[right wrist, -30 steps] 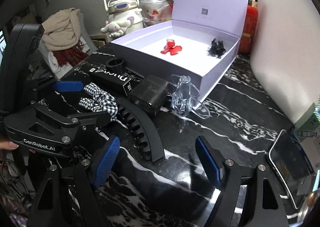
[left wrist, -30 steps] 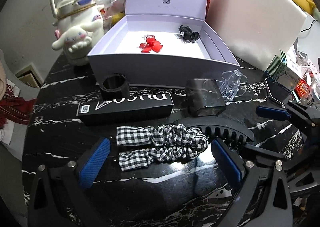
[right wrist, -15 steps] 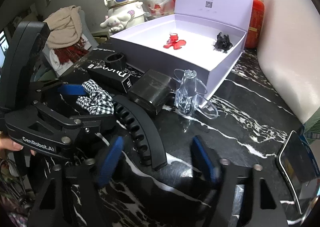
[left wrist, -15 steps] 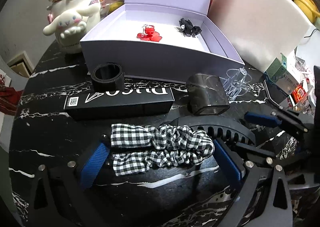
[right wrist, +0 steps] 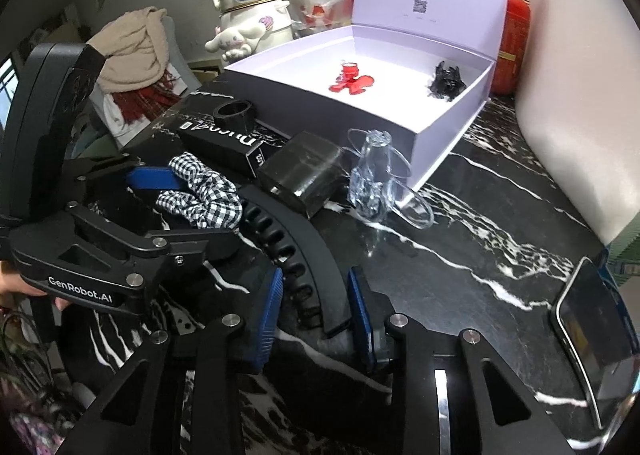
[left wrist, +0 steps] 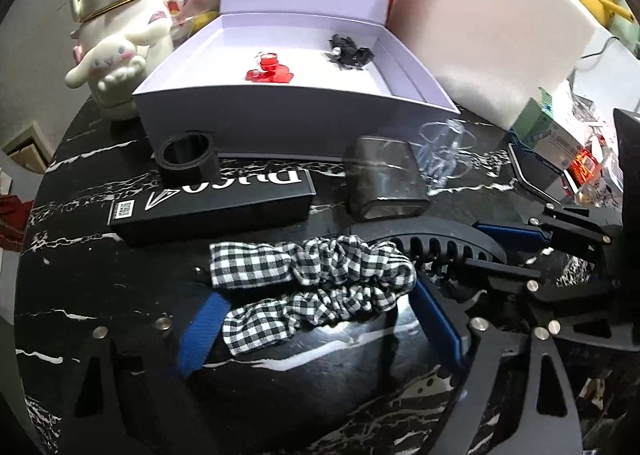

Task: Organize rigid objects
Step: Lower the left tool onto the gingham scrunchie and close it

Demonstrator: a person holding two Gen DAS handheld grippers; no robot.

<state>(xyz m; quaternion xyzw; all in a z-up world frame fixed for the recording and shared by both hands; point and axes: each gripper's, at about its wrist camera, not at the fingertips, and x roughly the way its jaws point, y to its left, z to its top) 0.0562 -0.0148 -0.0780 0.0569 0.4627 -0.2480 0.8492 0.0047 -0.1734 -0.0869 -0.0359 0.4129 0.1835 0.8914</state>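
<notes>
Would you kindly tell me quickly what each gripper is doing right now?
Left gripper: closing around the checked scrunchie, not yet gripping it.
Right gripper: closing on the end of the black curved hair clip.

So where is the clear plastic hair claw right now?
The clear hair claw stands on the marble table, right of the smoky box, against the lilac box's front corner.
</notes>
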